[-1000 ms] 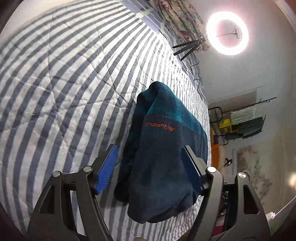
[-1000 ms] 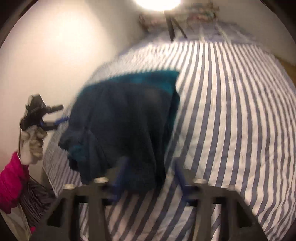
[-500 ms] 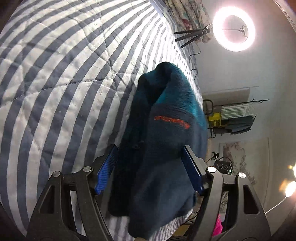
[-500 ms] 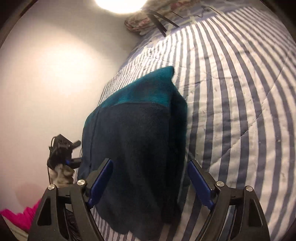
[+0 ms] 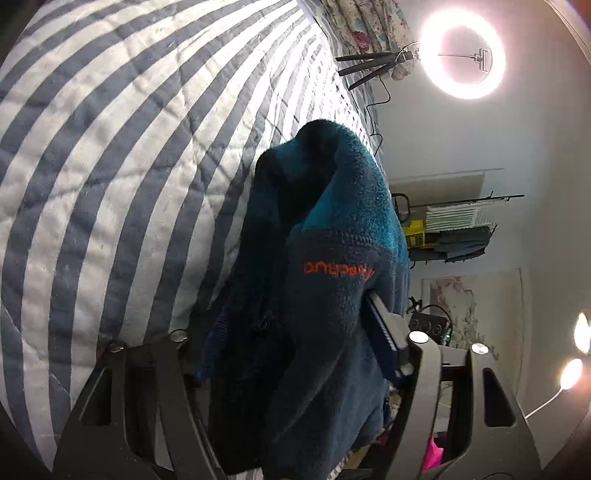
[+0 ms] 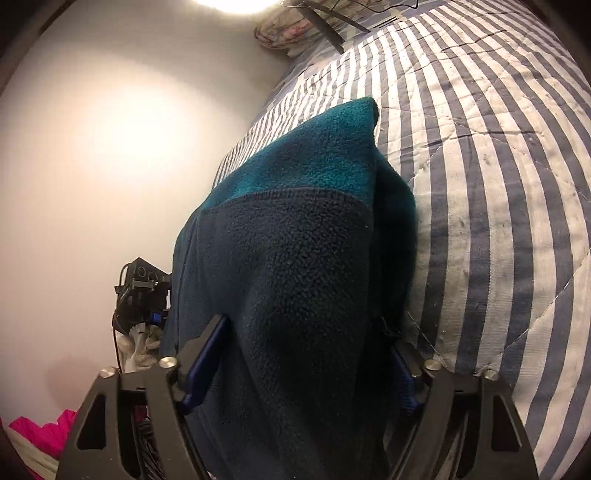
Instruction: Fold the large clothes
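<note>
A folded navy and teal fleece jacket (image 5: pixel 332 280) with an orange logo lies near the edge of the striped bed (image 5: pixel 110 147). My left gripper (image 5: pixel 295 343) is open, its blue pads on either side of the jacket's near end, the fabric filling the gap. In the right wrist view the same jacket (image 6: pixel 295 266) fills the space between the jaws of my right gripper (image 6: pixel 306 358), which is also open around its other end. The left gripper (image 6: pixel 144 291) shows beyond the jacket at the left.
A ring light (image 5: pixel 461 59) on a tripod stands at the bed's far end by floral pillows (image 5: pixel 365 22). A clothes rack (image 5: pixel 454 229) and lamps are off the bed. A white wall (image 6: pixel 110 147) and pink cloth (image 6: pixel 40 435) lie beside the bed.
Both grippers have moved in onto the jacket, which went from lying ahead of the jaws to sitting between them. Both stay open.
</note>
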`<state>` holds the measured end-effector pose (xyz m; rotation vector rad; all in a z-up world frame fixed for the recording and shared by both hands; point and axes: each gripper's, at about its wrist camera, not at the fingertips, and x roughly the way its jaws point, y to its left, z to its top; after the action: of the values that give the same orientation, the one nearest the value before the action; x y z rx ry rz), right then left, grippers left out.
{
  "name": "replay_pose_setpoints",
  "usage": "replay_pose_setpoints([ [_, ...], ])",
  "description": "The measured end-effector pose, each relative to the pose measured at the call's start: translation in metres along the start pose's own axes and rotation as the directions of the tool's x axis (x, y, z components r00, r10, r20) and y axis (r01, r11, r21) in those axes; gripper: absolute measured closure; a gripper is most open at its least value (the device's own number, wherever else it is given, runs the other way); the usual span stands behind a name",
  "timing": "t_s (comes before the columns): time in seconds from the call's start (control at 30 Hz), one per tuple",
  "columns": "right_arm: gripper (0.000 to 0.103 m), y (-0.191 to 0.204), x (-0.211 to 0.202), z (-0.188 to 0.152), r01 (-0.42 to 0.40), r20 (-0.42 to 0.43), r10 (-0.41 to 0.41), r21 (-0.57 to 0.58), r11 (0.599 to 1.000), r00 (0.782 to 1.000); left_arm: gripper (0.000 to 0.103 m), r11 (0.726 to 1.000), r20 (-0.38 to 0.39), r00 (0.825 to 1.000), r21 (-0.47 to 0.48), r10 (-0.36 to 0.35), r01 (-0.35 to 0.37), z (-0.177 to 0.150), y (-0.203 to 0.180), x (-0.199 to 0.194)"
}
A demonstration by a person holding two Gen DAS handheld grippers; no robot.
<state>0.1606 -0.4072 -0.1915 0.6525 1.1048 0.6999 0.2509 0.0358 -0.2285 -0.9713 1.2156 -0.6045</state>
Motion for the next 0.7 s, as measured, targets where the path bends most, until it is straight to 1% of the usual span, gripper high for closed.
replay_pose_setpoints([
  [0.07,0.038,-0.003,-0.005,-0.002,-0.015,-0.001,0.015,0.009,1.0,1.0,0.035,1.0,-0.007,1.0,-0.006,0.0,0.0,-0.003,0.001,-0.002],
  [0.13,0.039,-0.008,-0.01,0.0,-0.029,0.003,0.029,0.023,0.999,1.0,0.035,1.0,-0.018,1.0,0.006,0.019,-0.019,-0.007,0.0,-0.004],
  [0.2,0.036,-0.011,-0.008,0.002,-0.014,0.005,0.014,0.026,1.0,1.0,0.033,1.0,-0.026,0.999,0.001,0.022,-0.022,-0.009,0.002,-0.004],
  [0.27,0.028,-0.006,-0.005,0.004,0.001,0.013,-0.001,0.023,1.0,1.0,0.033,1.0,-0.02,1.0,-0.005,0.023,-0.023,-0.009,0.003,-0.001],
  [0.33,0.027,0.002,0.0,0.005,0.025,0.013,-0.025,0.005,1.0,1.0,0.034,0.999,-0.014,0.999,0.011,0.036,-0.036,-0.012,-0.001,0.002],
  [0.37,0.029,0.004,0.002,0.006,0.034,0.011,-0.034,0.001,0.999,0.999,0.038,0.999,-0.013,0.999,0.025,0.047,-0.047,-0.013,-0.005,0.005],
  [0.4,0.032,0.005,0.003,0.007,0.037,0.01,-0.037,0.001,0.999,0.999,0.043,0.996,-0.003,0.997,0.044,0.075,-0.075,-0.016,-0.009,0.006],
  [0.43,0.041,0.006,0.003,0.008,0.035,0.009,-0.035,0.0,0.999,0.999,0.045,0.994,0.006,0.996,0.054,0.091,-0.091,-0.017,-0.012,0.007],
  [0.47,0.048,0.007,0.002,0.007,0.038,0.011,-0.038,-0.003,0.999,0.999,0.05,0.991,0.015,0.994,0.071,0.109,-0.11,-0.019,-0.015,0.006],
  [0.5,0.051,0.011,0.0,0.007,0.049,0.016,-0.049,-0.017,0.999,0.999,0.054,0.989,0.023,0.992,0.085,0.123,-0.124,-0.02,-0.019,0.006],
  [0.57,0.06,0.023,0.003,0.01,0.084,0.025,-0.083,-0.055,0.995,0.996,0.059,0.975,0.044,0.984,0.139,0.171,-0.176,-0.023,-0.032,0.004],
  [0.6,0.061,0.027,0.002,0.011,0.102,0.03,-0.1,-0.071,0.992,0.995,0.061,0.962,0.061,0.978,0.176,0.202,-0.209,-0.026,-0.041,0.004],
  [0.7,0.065,0.042,0.005,0.015,0.161,0.044,-0.157,-0.108,0.981,0.987,0.064,0.934,0.096,0.964,0.242,0.248,-0.264,-0.033,-0.059,0.003],
])
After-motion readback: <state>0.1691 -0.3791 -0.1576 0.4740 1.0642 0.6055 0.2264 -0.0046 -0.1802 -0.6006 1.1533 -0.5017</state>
